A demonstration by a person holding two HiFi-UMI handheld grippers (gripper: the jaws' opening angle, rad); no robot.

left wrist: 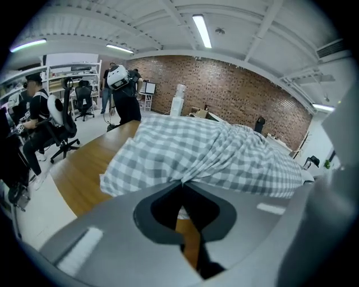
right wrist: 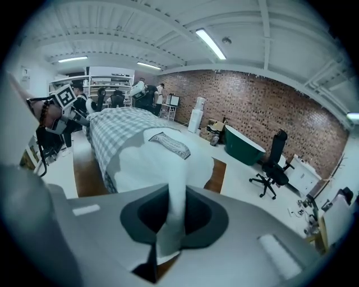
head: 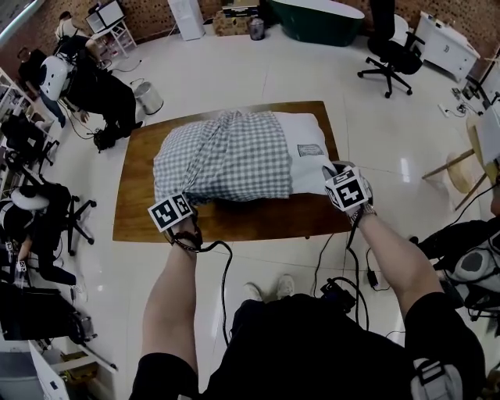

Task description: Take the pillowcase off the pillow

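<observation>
A pillow lies across the wooden table point(head: 234, 219). Its grey-and-white checked pillowcase point(head: 226, 160) covers the left and middle, and the bare white pillow point(head: 308, 168) sticks out at the right with a label on it. My left gripper point(head: 183, 201) is at the near left corner of the case, shut on a pinch of checked cloth point(left wrist: 185, 168). In its own view the left gripper point(left wrist: 182, 183) has its jaws together on that fold. My right gripper point(head: 333, 169) is shut on the near right corner of the white pillow point(right wrist: 162, 162). A strip of white fabric runs between the right gripper point(right wrist: 173, 191) jaws.
The table stands on a glossy white floor. Several people and chairs point(head: 86, 86) are at the far left, and a metal bin point(head: 148, 98) stands near the table's far left corner. A black office chair point(head: 391, 55) and a green tub point(head: 316, 19) are beyond. Cables point(head: 344, 273) trail by my feet.
</observation>
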